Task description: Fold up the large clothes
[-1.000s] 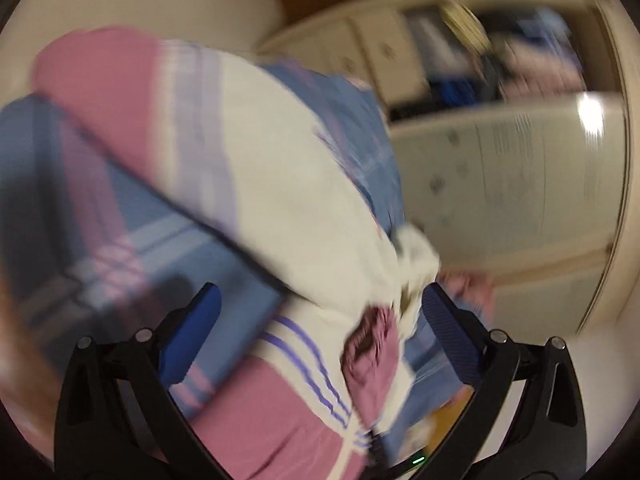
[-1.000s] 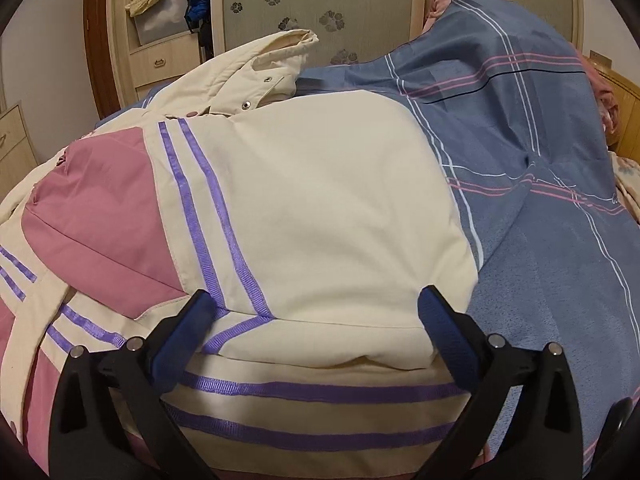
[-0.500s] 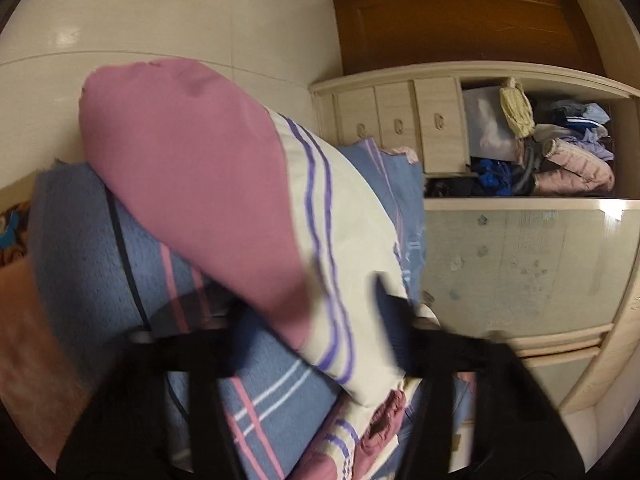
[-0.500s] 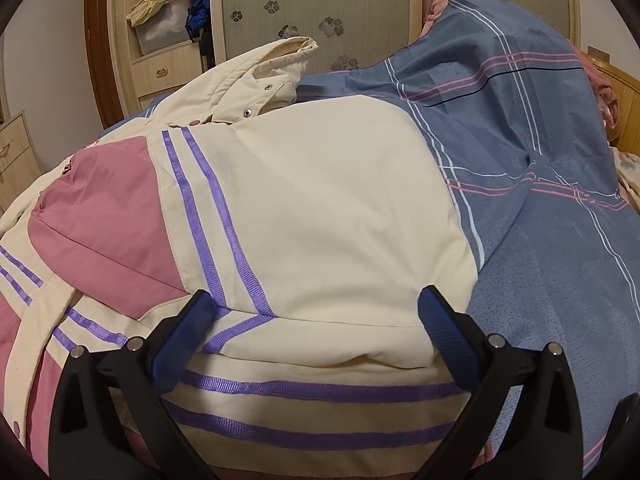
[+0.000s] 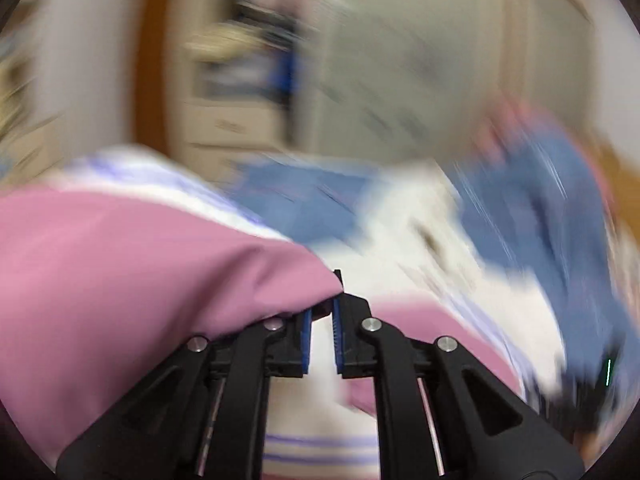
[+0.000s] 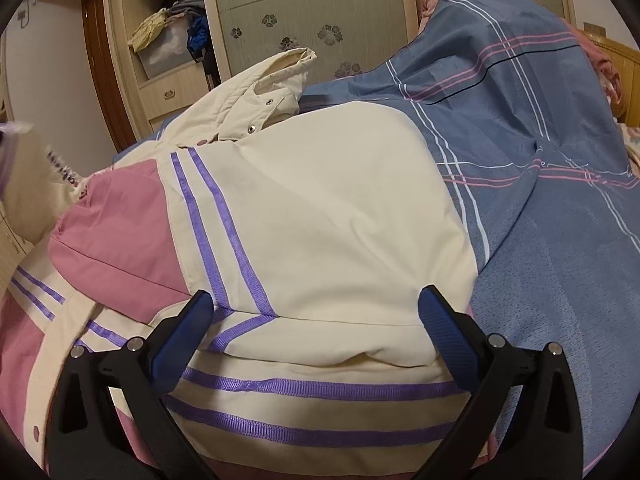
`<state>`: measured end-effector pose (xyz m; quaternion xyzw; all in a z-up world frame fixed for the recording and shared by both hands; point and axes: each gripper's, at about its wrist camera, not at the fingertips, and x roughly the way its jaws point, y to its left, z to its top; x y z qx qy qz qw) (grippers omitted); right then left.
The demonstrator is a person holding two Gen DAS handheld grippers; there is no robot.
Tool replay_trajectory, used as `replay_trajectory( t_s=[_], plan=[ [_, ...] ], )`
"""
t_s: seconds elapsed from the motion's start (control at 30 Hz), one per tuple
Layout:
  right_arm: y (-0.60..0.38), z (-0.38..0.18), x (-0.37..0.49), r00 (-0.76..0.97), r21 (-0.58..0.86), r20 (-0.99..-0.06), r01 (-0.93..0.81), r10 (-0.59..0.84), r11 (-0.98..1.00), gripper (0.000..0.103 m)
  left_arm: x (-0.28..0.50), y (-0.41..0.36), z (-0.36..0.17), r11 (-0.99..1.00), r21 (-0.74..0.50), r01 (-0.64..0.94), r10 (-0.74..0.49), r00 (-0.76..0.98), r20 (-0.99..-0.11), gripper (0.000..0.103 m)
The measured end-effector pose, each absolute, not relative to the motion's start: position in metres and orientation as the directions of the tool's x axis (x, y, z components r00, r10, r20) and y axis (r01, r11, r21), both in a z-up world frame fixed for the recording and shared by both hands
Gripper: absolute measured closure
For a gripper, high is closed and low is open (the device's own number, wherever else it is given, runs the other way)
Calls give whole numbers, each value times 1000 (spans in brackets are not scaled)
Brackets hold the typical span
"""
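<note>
- A padded cream, pink and purple-striped jacket (image 6: pixel 320 216) is seen spread over a blue plaid bedcover (image 6: pixel 560 200), with its hood (image 6: pixel 276 76) lying at the far end toward the wardrobe (image 6: pixel 304 12).
- One sleeve is seen laid across the cream body in the right wrist view, so a first fold appears to be in place; this is a judgement from how the panels overlap.
- The left gripper (image 5: pixel 320 312) is seen nearly closed, its blue pads pinching an edge of the jacket's pink panel (image 5: pixel 140 264), which is held lifted in front of the camera.
- The left wrist view is heavily blurred, so what lies past the held fabric cannot be made out clearly.
- The right gripper (image 6: pixel 320 320) is held wide apart and empty, low over the near hem of the jacket, with its blue pads (image 6: pixel 448 328) close to the cloth; actual contact cannot be told.
- The fold is judged to be partly done: the pink portion held by the left gripper has yet to be laid down, and the body has yet to be doubled into a compact shape.
</note>
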<state>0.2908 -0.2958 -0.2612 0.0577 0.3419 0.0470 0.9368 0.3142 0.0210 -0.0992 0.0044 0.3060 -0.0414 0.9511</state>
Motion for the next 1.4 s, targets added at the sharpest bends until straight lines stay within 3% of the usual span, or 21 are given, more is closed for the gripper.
replay_trajectory(
  t_s=[0.1, 0.17, 0.27, 0.33, 0.37, 0.47, 0.57, 0.6, 0.73, 0.87, 0.93, 1.0, 1.1, 1.23, 1.33, 1.4],
  plan=[
    [-302, -260, 289, 768, 194, -619, -56, 167, 979, 1, 318, -72, -163, 942, 156, 296, -81, 654, -752, 93],
    [-309, -259, 286, 772, 250, -601, -63, 206, 966, 1, 307, -116, -205, 876, 289, 386, -3, 604, -797, 86],
    [-326, -256, 281, 781, 382, -552, -74, 292, 921, 1, 282, -131, -219, 841, 375, 390, 41, 645, -763, 61],
    [-338, -255, 277, 784, 458, -523, -71, 333, 886, 1, 267, -127, -209, 846, 371, 382, 30, 662, -749, 29],
    [-344, -254, 273, 783, 493, -518, -57, 345, 868, 1, 257, -120, -201, 853, 359, 378, 10, 676, -737, 26],
    [-357, -254, 263, 768, 562, -537, 18, 348, 827, 1, 233, -98, -183, 862, 336, 379, -39, 711, -702, 26],
    [-356, -243, 250, 766, 554, -555, 52, 323, 831, 1, 232, -56, -172, 937, 248, 245, -12, 734, -679, 28],
    [-350, -235, 246, 772, 519, -562, 48, 298, 853, 1, 239, -36, -168, 965, 175, 194, -24, 732, -681, 29],
    [-319, -196, 237, 794, 412, -540, -39, 278, 910, 1, 279, 75, -164, 940, -333, -72, -183, 718, -671, 32],
    [-313, -184, 236, 780, 523, -490, -92, 388, 847, 1, 307, 145, -183, 663, -724, -191, -373, 754, -541, 33],
    [-314, -185, 233, 772, 563, -480, -94, 417, 821, 1, 324, 153, -193, 550, -814, -187, -461, 745, -482, 37],
    [-312, -188, 231, 762, 570, -492, -83, 420, 817, 1, 340, 143, -197, 493, -856, -156, -533, 724, -438, 44],
    [-309, -194, 228, 755, 543, -519, -70, 401, 837, 1, 350, 110, -184, 537, -840, -80, -567, 703, -429, 45],
    [-309, -204, 228, 740, 544, -543, -50, 397, 838, 1, 344, 28, -160, 583, -794, 175, -705, 595, -387, 43],
    [-313, -210, 227, 745, 542, -557, -10, 367, 841, 1, 325, -42, -146, 614, -679, 403, -781, 440, -444, 41],
    [-325, -213, 225, 753, 548, -572, 56, 326, 834, 1, 306, -64, -146, 654, -598, 463, -756, 413, -507, 40]
  ],
)
